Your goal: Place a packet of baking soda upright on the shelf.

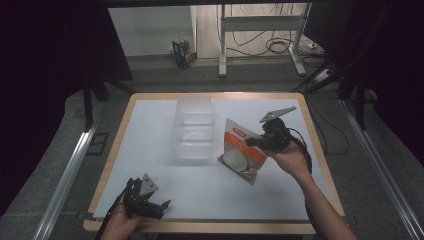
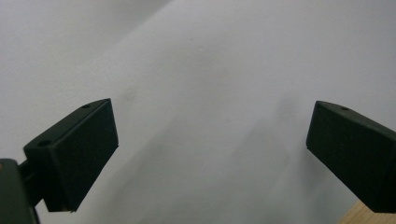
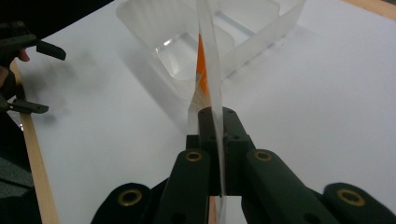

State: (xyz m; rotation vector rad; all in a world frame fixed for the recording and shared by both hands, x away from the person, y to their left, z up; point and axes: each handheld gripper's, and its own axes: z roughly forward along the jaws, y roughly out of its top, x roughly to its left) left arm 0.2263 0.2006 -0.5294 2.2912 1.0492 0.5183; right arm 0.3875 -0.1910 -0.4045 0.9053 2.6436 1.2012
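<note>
An orange and white snack bag hangs tilted above the white table sheet, right of centre. My right gripper is shut on the bag's right edge; in the right gripper view the bag's thin edge runs between the closed jaws. A clear plastic container stands open just left of the bag, also seen as a clear tub beyond the jaws. My left gripper rests near the table's front left edge, open, with nothing between its fingers.
The table has a wooden rim around a white sheet. Beyond its far edge are a metal frame's legs, floor cables and a small box. Dark curtains flank both sides.
</note>
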